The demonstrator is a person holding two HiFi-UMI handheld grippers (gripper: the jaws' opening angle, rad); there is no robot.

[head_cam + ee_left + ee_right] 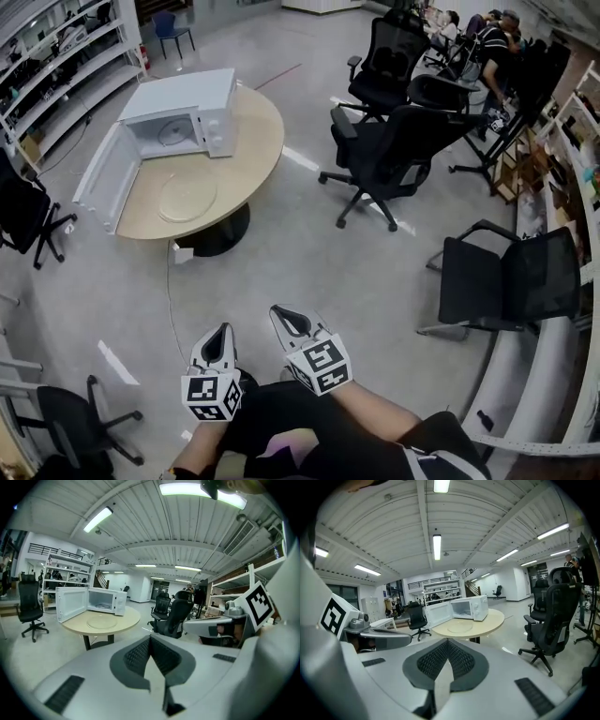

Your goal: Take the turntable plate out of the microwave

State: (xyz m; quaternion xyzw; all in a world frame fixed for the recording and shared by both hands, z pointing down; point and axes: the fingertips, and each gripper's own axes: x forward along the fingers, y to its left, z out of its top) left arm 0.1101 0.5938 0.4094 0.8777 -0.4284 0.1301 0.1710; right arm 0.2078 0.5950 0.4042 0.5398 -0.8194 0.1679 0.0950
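Since turntable plate lies on round surface before open microwave, removal judged complete. Left gripper, right gripper: closed, empty (well apart from surface). Next move: probably none.

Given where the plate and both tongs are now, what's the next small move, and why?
Probably none on the plate: just rest the tongs. The clear glass turntable plate already lies on the round beige table, outside the open white microwave. The left tongs and right tongs are shut, empty and far from the table.
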